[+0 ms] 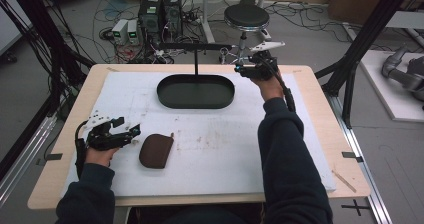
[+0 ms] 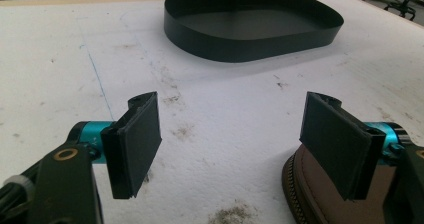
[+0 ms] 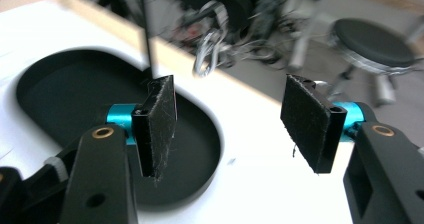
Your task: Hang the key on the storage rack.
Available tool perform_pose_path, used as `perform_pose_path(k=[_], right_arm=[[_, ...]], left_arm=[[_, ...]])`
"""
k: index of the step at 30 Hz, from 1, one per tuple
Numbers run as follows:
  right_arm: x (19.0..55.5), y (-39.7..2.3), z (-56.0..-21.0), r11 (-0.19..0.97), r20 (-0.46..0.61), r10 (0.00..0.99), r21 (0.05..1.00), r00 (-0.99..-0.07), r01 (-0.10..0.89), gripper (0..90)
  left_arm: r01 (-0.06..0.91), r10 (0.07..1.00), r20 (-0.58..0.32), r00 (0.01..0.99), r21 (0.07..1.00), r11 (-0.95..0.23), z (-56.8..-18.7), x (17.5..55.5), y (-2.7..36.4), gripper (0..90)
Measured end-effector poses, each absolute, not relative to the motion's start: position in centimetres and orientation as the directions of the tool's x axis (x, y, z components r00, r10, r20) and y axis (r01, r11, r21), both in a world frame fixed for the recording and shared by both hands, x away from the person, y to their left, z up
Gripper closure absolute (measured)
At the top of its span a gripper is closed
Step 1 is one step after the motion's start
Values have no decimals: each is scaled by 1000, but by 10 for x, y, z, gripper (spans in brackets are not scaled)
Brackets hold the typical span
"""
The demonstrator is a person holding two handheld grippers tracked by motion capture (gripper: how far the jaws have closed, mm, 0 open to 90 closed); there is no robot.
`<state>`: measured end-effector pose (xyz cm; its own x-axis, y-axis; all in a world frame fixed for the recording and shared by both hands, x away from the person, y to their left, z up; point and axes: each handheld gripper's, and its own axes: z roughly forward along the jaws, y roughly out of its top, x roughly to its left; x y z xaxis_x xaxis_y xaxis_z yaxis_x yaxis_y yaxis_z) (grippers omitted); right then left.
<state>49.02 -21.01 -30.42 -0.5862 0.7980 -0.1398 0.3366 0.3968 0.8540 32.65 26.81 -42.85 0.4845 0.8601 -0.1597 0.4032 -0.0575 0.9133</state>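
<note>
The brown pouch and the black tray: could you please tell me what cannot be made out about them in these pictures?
- Brown pouch: in the left gripper view, the picture's bottom edge and the left gripper's right-hand pad cover most of it.
- Pouch's zip pull: too small in the high view to tell open from closed.
- Black tray: blurred in the right gripper view, partly behind the right gripper's pad.
</note>
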Motion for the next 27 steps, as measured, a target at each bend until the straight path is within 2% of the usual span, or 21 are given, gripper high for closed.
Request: perform_pose_path(k=[3, 4, 8, 10, 12, 18, 27], right_arm=[[471, -219, -306, 407, -164, 780, 866, -604, 290, 360], [456, -229, -310, 407, -142, 770, 860, -622, 308, 293], [423, -251, -324, 407, -89, 747, 845, -659, 347, 217], [414, -257, -330, 409, -91, 744, 845, -662, 344, 217], [393, -272, -351, 408, -100, 739, 853, -666, 324, 216], [376, -290, -381, 344, -86, 808, 872, -582, 349, 216], [375, -294, -382, 328, -79, 818, 878, -570, 349, 216]], left_arm=[[391, 859, -158, 488, 919, -53, -427, 326, 268, 216], [381, 857, -155, 492, 923, -52, -426, 326, 267, 213], [348, 854, -145, 500, 937, -44, -423, 325, 266, 188], [348, 855, -147, 497, 937, -42, -423, 326, 266, 188], [350, 853, -151, 499, 936, -39, -423, 328, 265, 188], [348, 849, -153, 506, 937, -38, -422, 327, 262, 188], [357, 847, -149, 510, 933, -51, -421, 327, 259, 189]])
